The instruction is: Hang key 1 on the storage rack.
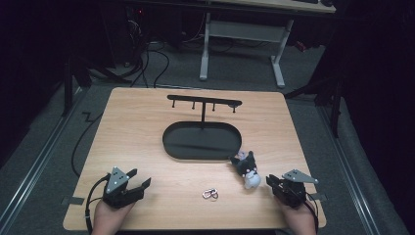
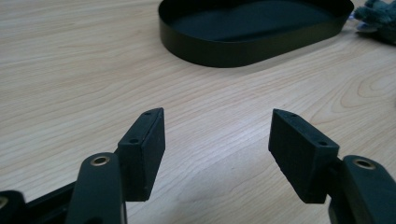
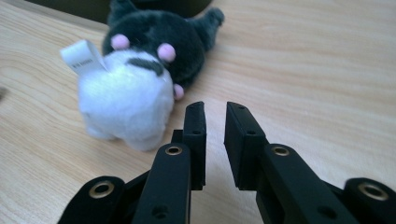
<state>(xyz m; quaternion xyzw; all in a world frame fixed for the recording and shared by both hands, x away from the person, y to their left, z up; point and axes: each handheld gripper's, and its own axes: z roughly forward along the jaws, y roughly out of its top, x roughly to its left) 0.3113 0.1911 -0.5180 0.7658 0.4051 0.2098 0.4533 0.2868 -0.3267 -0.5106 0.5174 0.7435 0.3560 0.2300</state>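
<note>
A small plush toy [image 1: 247,169], dark grey on top and white below with pink spots, lies on the wooden table just right of a black oval tray [image 1: 167,143]. My right gripper [image 1: 270,181] rests near the table's front right, a little right of the toy. In the right gripper view its jaws [image 3: 215,106] stand a narrow gap apart with nothing between them, and the toy [image 3: 135,79] lies just ahead and to the left. My left gripper [image 1: 139,178] is at the front left, open wide and empty [image 2: 217,113], pointing toward the tray [image 2: 224,51].
A black stand with a crossbar of hooks [image 1: 203,103] rises from the tray's far side. A small metal clip [image 1: 210,194] lies near the front edge between the grippers. The toy's edge [image 2: 378,18] shows beside the tray. A desk frame stands beyond the table.
</note>
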